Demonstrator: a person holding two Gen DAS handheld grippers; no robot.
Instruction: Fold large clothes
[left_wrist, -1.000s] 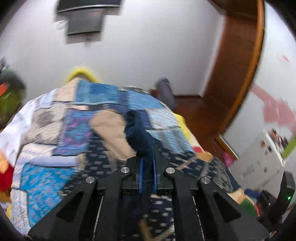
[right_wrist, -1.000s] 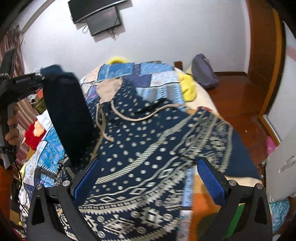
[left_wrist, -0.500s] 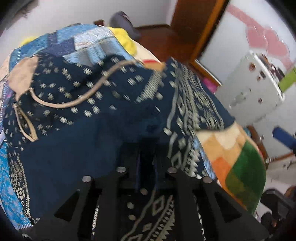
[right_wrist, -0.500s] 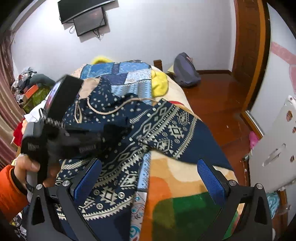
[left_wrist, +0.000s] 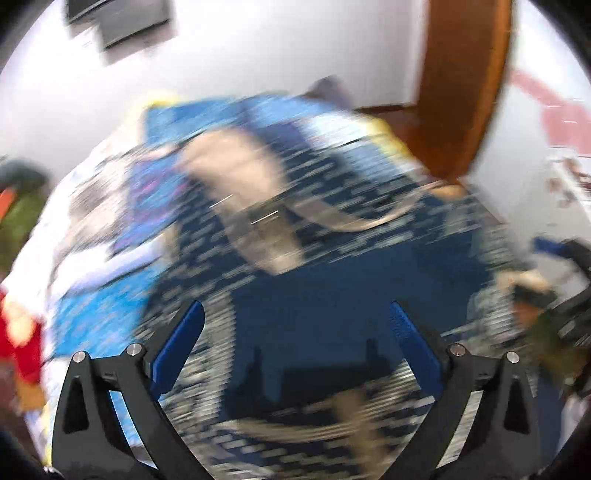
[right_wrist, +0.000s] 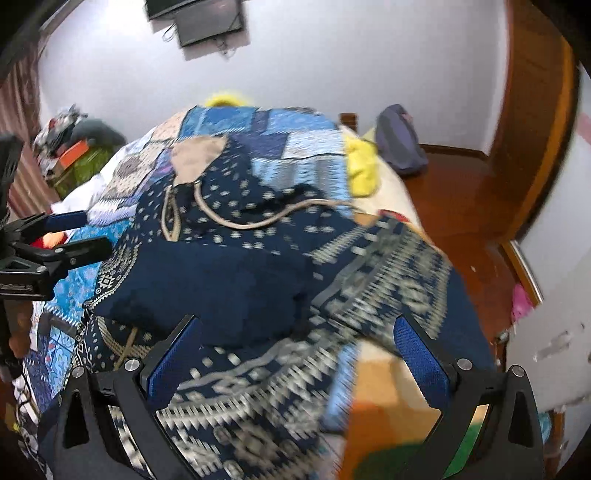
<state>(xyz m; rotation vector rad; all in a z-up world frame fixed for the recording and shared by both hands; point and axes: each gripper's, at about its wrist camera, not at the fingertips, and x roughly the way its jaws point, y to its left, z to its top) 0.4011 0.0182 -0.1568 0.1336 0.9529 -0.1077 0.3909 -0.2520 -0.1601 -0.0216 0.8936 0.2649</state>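
Note:
A navy patterned hooded garment (right_wrist: 258, 229) with a beige drawstring and hood lining lies spread on the bed. Its plain navy sleeve (right_wrist: 221, 288) lies folded across the body. In the blurred left wrist view the garment (left_wrist: 332, 306) fills the lower middle. My left gripper (left_wrist: 295, 314) hangs over it with its jaws opening wide and nothing between them. It also shows at the left edge of the right wrist view as the left gripper (right_wrist: 98, 229), beside the garment. My right gripper (right_wrist: 297, 325) stands open above the garment's lower part, holding nothing.
A blue patchwork quilt (right_wrist: 295, 144) covers the bed, with a yellow pillow (right_wrist: 364, 166) and a grey bag (right_wrist: 399, 144) at its far right. Clutter (right_wrist: 70, 147) is piled at the left. A wooden door (right_wrist: 535, 110) and a white cabinet (right_wrist: 546, 354) stand to the right.
My left gripper carried the navy sleeve down across the garment, then opened and let it go. The sleeve now lies folded there. The right gripper stayed open.

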